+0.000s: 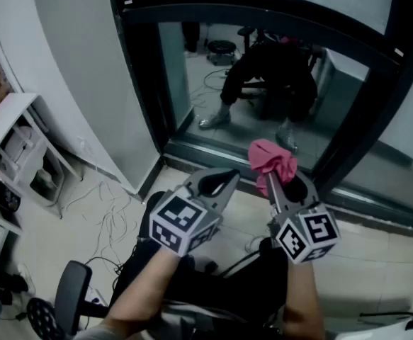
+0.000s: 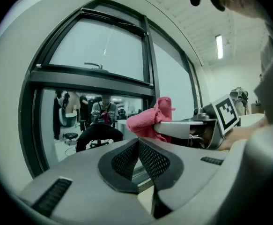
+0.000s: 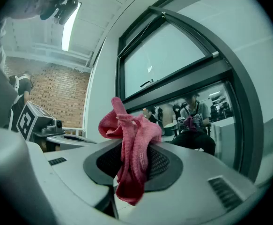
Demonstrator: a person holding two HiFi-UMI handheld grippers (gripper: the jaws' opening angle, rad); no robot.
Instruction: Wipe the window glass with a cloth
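Window glass [image 1: 192, 91]: fills the upper centre of the head view. The lower pane carries the reflection of a seated person. The upper pane is pale and plain in both gripper views [image 2: 99, 50] [image 3: 164, 60].
Window frame [image 1: 263, 16]: dark bars, with one horizontal bar across the top of the head view and uprights to either side of the lower pane.
Floor [image 1: 86, 211]: light surface in the lower left of the head view.
Shelf unit [image 1: 18, 147]: white, against the wall at the left edge of the head view.
Right gripper [image 1: 280, 183]: lower centre right of the head view, pointing at the bottom of the lower pane. Its jaws are clamped on the cloth, as its own view confirms [image 3: 135, 156].
Left gripper [image 1: 224, 179]: just left of the right gripper and apart from it. Its jaws are pressed together with nothing between them [image 2: 138, 142].
Cloth [image 1: 271, 158]: pink and crumpled, bunched above the right gripper's jaw tips with a tail hanging below them [image 3: 131, 135]. It sits near the base of the lower pane [image 2: 148, 121]. Contact with the glass cannot be determined.
Cables [image 1: 110, 222]: thin white loops on the floor, lower left of centre.
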